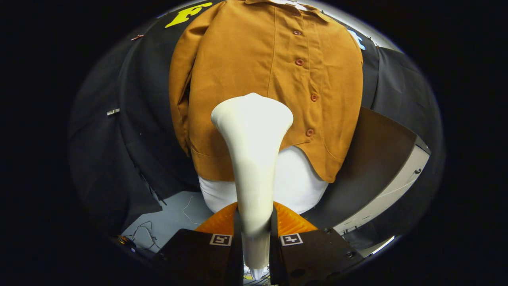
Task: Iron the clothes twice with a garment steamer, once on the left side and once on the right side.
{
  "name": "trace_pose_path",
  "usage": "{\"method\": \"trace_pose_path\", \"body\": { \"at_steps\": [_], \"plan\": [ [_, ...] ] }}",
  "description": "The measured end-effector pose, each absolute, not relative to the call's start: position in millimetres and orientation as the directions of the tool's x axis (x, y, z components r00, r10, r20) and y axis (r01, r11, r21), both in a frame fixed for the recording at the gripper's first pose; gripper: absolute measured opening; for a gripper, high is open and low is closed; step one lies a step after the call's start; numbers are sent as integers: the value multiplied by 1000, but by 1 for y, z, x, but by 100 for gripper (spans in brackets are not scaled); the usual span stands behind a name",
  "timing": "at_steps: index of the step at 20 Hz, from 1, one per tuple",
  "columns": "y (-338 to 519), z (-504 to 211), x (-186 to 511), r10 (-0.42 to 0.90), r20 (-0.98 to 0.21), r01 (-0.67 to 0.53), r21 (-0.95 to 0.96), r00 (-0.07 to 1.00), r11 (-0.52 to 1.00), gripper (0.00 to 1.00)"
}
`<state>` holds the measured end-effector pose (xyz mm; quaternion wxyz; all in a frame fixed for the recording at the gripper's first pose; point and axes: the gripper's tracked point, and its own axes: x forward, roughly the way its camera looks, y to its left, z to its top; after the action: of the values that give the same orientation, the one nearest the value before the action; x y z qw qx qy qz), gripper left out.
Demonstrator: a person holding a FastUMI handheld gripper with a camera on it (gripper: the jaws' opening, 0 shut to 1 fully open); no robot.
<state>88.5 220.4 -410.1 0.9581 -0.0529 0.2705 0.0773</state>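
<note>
Fingers [256, 238] clamp steamer [252, 131]; head at shirt [270, 75] hem.

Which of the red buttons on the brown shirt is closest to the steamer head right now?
The lowest button, just beside the white steamer head held in the hand-held gripper; the other three sit higher up the placket.

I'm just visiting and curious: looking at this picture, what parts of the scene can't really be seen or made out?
- Steamer face: turned away toward the brown shirt, so any touch or steam cannot be told.
- Shirt collar: cut off at the top of the gripper view.
- Part of the shirt's lower front: hidden behind the steamer head.
- Steamer handle's lower end: covered by the gripper, whose jaws clamp it.
- White form under the shirt: mostly covered.
</note>
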Motion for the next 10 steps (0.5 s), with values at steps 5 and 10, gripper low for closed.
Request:
{"method": "trace_pose_path", "body": {
  "at_steps": [5,10],
  "plan": [
    [206,-371,74,150,-475,-176,-11,867,984,29],
    [191,-324,74,161,-420,-170,17,893,985,29]
  ]
}}
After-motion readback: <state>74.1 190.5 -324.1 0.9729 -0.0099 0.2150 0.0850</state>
